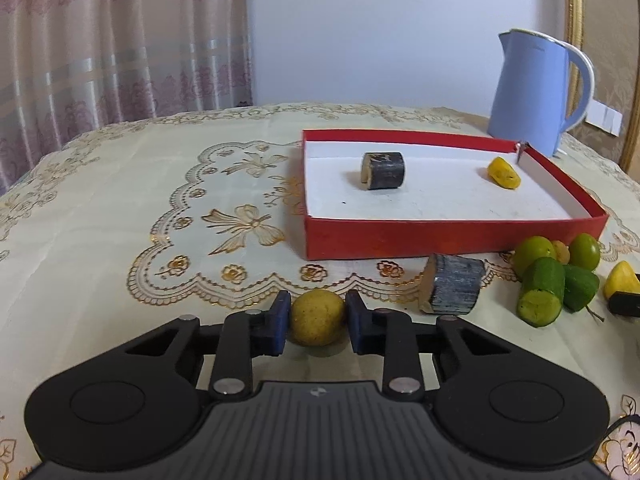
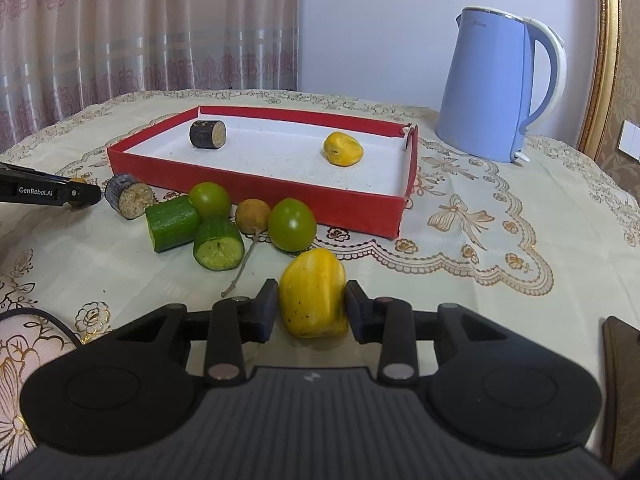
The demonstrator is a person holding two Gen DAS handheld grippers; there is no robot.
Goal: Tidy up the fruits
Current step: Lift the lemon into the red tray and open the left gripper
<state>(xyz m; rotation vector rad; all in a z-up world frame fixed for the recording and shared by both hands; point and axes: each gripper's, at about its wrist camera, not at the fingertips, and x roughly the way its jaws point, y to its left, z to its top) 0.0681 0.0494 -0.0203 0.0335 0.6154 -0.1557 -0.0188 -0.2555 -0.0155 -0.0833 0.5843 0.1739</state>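
Observation:
A red box point(image 1: 440, 236) point(image 2: 256, 196) with a white floor holds a dark sugarcane piece point(image 1: 383, 171) point(image 2: 207, 133) and a yellow fruit piece point(image 1: 505, 173) point(image 2: 343, 149). My left gripper point(image 1: 317, 322) is shut on a round yellow-brown fruit point(image 1: 317, 317) low over the cloth. My right gripper point(image 2: 311, 306) is shut on a yellow fruit piece point(image 2: 313, 294). On the cloth before the box lie another sugarcane piece point(image 1: 454, 290) point(image 2: 130, 199), two cucumber pieces point(image 2: 173, 223) point(image 2: 219, 243), two green round fruits point(image 2: 209, 200) point(image 2: 291, 224) and a brown longan point(image 2: 253, 216).
A blue electric kettle point(image 1: 532, 96) point(image 2: 496, 88) stands behind the box at the right. The embroidered tablecloth point(image 1: 160, 184) covers the table. The left gripper's tip point(image 2: 52, 192) shows at the right wrist view's left edge. Curtains hang behind.

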